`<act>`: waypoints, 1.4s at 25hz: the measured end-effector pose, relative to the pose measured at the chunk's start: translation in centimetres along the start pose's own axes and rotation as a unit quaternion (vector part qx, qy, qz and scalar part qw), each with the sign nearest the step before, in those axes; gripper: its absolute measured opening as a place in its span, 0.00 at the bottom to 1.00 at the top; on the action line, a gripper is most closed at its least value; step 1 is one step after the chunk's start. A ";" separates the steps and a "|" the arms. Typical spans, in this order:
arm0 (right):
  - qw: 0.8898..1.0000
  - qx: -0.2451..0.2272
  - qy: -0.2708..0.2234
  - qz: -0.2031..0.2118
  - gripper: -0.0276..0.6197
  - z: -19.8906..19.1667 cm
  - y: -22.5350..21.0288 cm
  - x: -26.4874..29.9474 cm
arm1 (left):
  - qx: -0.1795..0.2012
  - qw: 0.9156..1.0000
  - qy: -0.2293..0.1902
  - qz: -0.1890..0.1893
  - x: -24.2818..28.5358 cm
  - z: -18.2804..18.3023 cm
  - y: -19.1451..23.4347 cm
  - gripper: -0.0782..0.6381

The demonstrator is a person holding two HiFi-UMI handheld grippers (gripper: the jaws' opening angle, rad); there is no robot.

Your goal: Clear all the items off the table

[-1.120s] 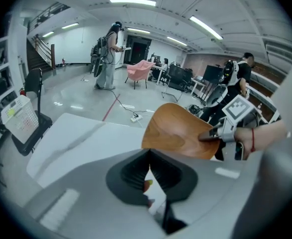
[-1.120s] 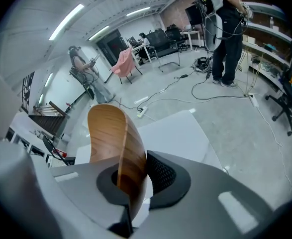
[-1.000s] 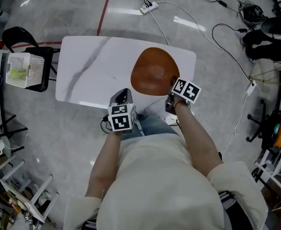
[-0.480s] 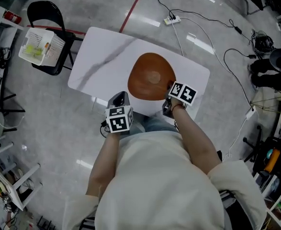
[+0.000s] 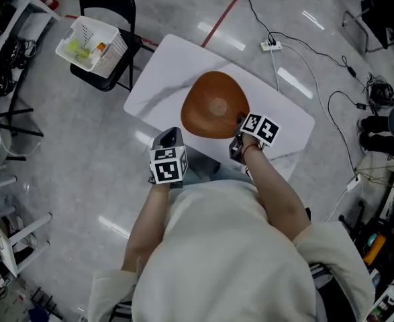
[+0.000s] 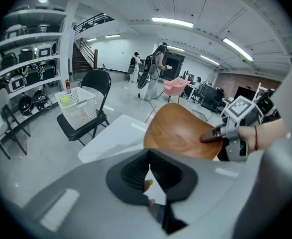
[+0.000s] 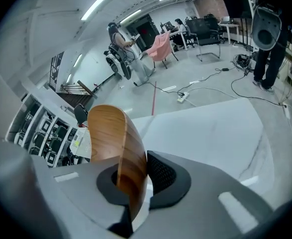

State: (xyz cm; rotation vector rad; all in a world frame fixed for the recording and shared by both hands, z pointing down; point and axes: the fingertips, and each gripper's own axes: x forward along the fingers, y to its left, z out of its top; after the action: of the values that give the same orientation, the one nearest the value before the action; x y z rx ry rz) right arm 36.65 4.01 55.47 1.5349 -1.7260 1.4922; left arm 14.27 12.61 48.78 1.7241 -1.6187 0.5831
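the bowl (image 5: 210, 102) is wood-grained brown, the table (image 5: 163, 79) white with grey veins, the chair (image 6: 97, 81) black, the basket (image 5: 89, 42) white.

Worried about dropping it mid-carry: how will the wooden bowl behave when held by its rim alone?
The wooden bowl looks stiff: it holds its shape with the right gripper pinching only one edge. Held off-centre, it may pivot or slip between the fingers, since its surface looks smooth and polished. Its thin wall suggests it is light.
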 end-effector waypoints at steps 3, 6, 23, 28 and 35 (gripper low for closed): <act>1.000 -0.002 0.004 0.007 0.07 -1.0 3.3 1.1 | -0.014 1.000 -0.002 0.012 -0.9 0.0 3.8 0.12; 1.000 -0.009 0.008 0.012 0.07 -1.9 6.4 2.1 | -0.026 0.999 -0.002 0.023 -1.6 -0.1 7.5 0.12; 0.998 -0.041 0.028 0.040 0.07 -8.1 21.1 7.1 | -0.059 0.997 -0.018 0.049 -5.6 0.2 22.6 0.12; 0.995 -0.065 0.046 0.055 0.07 -9.3 24.9 8.8 | -0.082 0.994 -0.022 0.071 -6.7 -0.2 26.0 0.12; 0.992 -0.079 0.070 0.071 0.07 -10.7 29.4 10.6 | -0.120 0.987 -0.024 0.104 -7.7 -1.2 29.8 0.12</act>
State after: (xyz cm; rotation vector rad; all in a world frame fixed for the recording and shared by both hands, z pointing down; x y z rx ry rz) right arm 3.62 3.53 54.99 1.2224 -1.8546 1.4534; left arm -15.77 19.22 49.32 1.4137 -1.8366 0.4253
